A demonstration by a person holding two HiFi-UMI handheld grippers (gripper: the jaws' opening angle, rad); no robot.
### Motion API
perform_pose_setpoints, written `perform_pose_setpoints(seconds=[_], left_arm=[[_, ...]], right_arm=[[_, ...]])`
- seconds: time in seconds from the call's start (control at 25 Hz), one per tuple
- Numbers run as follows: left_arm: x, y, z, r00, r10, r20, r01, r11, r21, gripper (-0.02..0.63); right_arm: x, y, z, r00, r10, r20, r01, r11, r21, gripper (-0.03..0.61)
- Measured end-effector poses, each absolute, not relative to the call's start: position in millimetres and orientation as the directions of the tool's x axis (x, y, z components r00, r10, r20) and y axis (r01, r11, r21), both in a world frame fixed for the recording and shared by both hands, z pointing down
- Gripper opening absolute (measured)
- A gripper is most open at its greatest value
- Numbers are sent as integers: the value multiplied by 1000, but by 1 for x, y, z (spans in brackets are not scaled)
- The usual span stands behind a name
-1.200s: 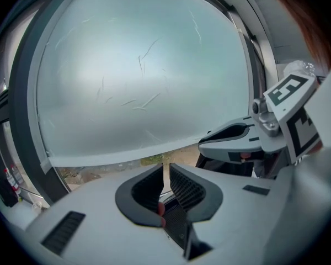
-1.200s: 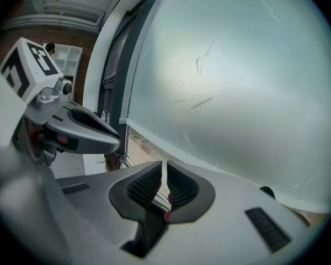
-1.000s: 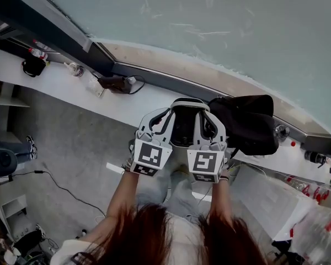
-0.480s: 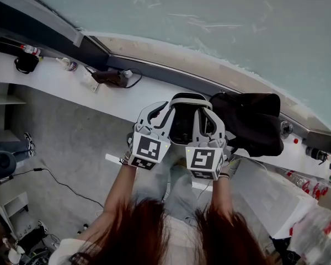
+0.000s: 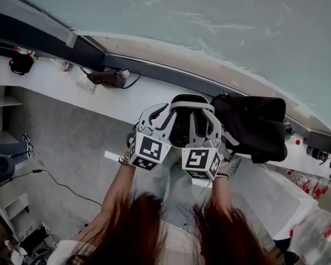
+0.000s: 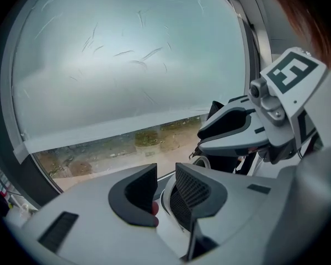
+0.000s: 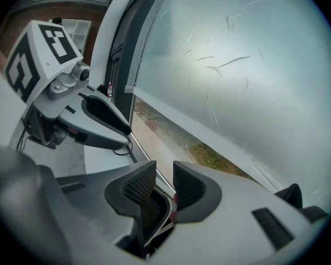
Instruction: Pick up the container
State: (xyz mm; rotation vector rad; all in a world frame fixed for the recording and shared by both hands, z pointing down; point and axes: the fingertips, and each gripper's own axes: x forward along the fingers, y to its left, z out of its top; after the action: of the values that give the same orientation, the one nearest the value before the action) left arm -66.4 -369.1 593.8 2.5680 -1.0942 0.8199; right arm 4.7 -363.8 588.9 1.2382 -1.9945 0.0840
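In the head view the container [image 5: 191,100], a dark tub with a white rim, sits between both grippers over a white ledge. My left gripper [image 5: 155,116] is at its left side and my right gripper [image 5: 211,121] at its right. In the left gripper view the white rim [image 6: 166,196] lies in the gap of my left gripper [image 6: 165,182]. The jaws are opening, with the left pad clear of the rim. My right gripper [image 7: 164,184] is also opening, with the rim [image 7: 166,210] low between its jaws.
A black bag [image 5: 255,127] lies on the ledge just right of the grippers. Along the white ledge [image 5: 55,84] to the left are a dark cabled device [image 5: 107,78] and small bottles. A frosted window [image 5: 220,21] rises behind. Grey floor lies below left.
The grippers and container have drifted slightly down and right in the head view, and the ledge items have slid left. The hold on the container looks the same from above.
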Motion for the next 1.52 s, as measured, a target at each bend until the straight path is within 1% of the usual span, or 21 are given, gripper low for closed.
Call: perform_pose_setpoints(seconds=[0.16, 0.44, 0.8, 1.16, 1.52], left_arm=[[-65, -370, 610, 571, -564, 596, -701, -713, -4, 109], [-61, -372, 634, 579, -534, 616, -686, -728, 14, 122], [-55, -379, 658, 581, -524, 623, -680, -733, 19, 151], [-53, -384, 679, 563, -513, 649, -672, -741, -3, 167], [-46, -391, 690, 560, -508, 654, -661, -751, -17, 169]], right_arm=[[3, -368, 600, -222, -721, 657, -788, 530, 314, 105], [13, -368, 625, -176, -700, 692, -783, 525, 333, 133], [27, -372, 649, -113, -688, 716, -788, 502, 358, 152], [33, -372, 667, -81, -672, 736, -775, 507, 377, 167], [41, -376, 683, -29, -668, 743, -766, 493, 413, 189]])
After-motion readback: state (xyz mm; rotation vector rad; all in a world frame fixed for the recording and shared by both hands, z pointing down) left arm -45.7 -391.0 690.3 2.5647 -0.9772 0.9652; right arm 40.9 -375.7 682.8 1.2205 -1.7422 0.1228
